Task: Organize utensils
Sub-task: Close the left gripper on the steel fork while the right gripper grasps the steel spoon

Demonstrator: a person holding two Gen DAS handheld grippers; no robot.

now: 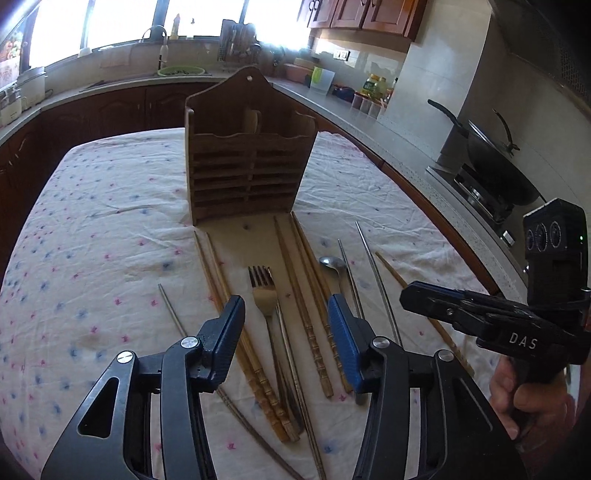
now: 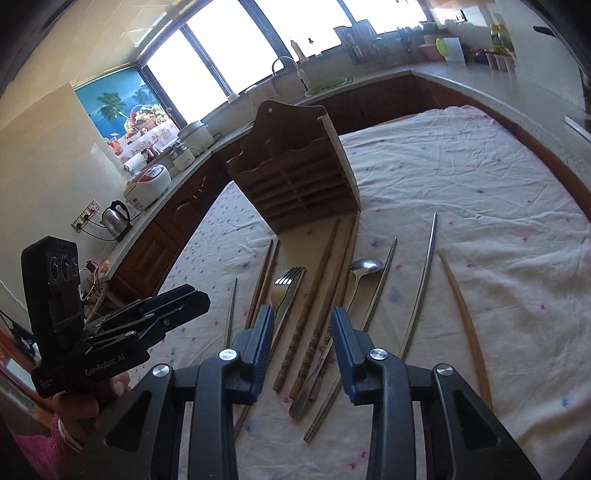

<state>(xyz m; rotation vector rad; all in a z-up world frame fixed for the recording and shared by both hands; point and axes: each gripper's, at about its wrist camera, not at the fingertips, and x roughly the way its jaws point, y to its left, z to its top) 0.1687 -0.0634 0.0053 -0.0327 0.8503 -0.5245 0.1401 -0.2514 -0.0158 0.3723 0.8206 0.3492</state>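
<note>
This is a home kitchen. A long countertop curves around the room over dark wooden cabinets, and more wood cabinets hang up by the ceiling. Under the bright windows sits a sink with a curved faucet, a green basin beside it. A wok rests on a gas stove along the tiled wall. On the far counter stand a rice cooker, an electric kettle and a dish rack. Oil bottles and jars crowd the corner. The table wears a flowered tablecloth.
</note>
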